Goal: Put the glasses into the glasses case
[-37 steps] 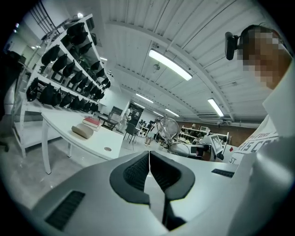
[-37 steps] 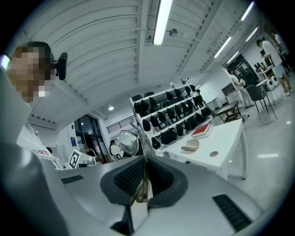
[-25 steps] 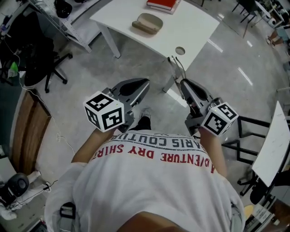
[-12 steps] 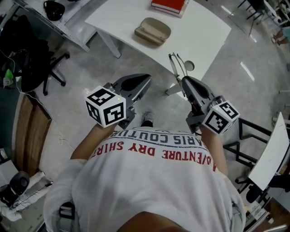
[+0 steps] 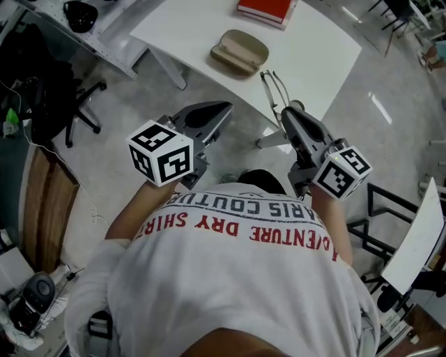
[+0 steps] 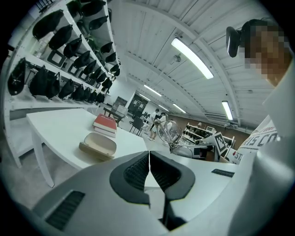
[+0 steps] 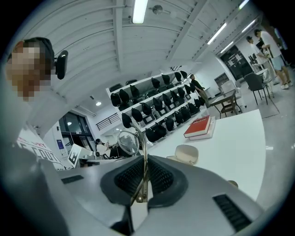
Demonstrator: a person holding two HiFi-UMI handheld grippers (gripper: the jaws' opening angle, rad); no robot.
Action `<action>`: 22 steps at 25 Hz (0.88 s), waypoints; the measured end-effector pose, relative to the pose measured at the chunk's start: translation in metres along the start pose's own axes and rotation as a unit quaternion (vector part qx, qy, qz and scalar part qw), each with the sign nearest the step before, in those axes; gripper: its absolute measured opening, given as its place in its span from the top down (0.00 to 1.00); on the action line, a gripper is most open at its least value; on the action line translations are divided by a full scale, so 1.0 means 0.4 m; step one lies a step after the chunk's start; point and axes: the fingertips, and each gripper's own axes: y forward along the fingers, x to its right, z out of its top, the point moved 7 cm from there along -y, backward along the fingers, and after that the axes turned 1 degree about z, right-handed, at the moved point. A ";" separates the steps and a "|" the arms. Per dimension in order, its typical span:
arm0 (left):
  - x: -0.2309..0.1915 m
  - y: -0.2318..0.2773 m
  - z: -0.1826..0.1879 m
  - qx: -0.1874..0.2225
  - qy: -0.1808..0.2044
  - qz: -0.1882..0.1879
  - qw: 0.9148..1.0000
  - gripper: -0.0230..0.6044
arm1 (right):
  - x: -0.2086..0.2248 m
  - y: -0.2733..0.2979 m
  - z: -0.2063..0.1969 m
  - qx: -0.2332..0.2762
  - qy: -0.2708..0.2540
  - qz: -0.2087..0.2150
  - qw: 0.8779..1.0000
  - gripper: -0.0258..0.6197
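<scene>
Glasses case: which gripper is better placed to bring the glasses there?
Right: the right gripper is shut on the glasses; the left gripper is shut and empty. The glasses case lies ahead.

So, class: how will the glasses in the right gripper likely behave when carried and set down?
The glasses look thin-wired, so probably light and easily bent. The right gripper pinches only one slim temple, so they may swing or slip. The lenses could scratch if dropped into the glasses case.

The desk (image 5: 313,42) fills the upper middle of the frame. On it the case (image 5: 240,51) lies just below the book (image 5: 268,8) at the top edge. The glasses (image 5: 276,88), in the right tongs (image 5: 286,115), stand right of the case; the left tongs (image 5: 224,109) sit lower left.
</scene>
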 end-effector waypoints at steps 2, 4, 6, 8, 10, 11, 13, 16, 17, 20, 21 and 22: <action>-0.006 0.006 0.005 0.002 0.001 0.002 1.000 0.92 | 0.008 0.010 0.007 -0.002 0.003 0.003 1.000 0.91; -0.016 0.010 0.011 0.004 0.000 0.006 1.000 0.92 | 0.018 0.025 0.015 -0.004 0.007 0.007 1.000 0.91; -0.026 0.016 0.014 0.004 -0.002 0.010 1.000 0.92 | 0.028 0.039 0.022 -0.004 0.007 0.010 1.000 0.91; -0.036 0.023 0.020 0.003 -0.003 0.014 1.000 0.92 | 0.039 0.053 0.033 -0.005 0.008 0.013 1.000 0.91; -0.048 0.032 0.030 0.004 -0.006 0.019 1.000 0.92 | 0.053 0.071 0.045 -0.007 0.008 0.017 1.000 0.91; -0.056 0.037 0.036 0.005 -0.008 0.023 1.000 0.92 | 0.061 0.080 0.052 -0.010 0.009 0.020 1.000 0.91; -0.075 0.052 0.049 0.006 -0.010 0.029 1.000 0.92 | 0.080 0.102 0.066 -0.014 0.010 0.023 1.000 0.91; -0.109 0.076 0.069 0.004 -0.014 0.036 0.999 0.92 | 0.111 0.140 0.083 -0.022 0.012 0.029 0.999 0.91; -0.120 0.084 0.075 0.003 -0.016 0.039 0.999 0.92 | 0.121 0.153 0.088 -0.026 0.013 0.031 0.999 0.91; -0.151 0.108 0.090 0.001 -0.019 0.045 0.999 0.92 | 0.150 0.190 0.100 -0.036 0.015 0.037 0.999 0.91; -0.160 0.118 0.094 0.000 -0.021 0.047 0.999 0.92 | 0.161 0.201 0.106 -0.038 0.015 0.039 0.998 0.91; -0.168 0.127 0.099 0.000 -0.022 0.049 0.999 0.92 | 0.172 0.210 0.112 -0.041 0.015 0.040 0.998 0.91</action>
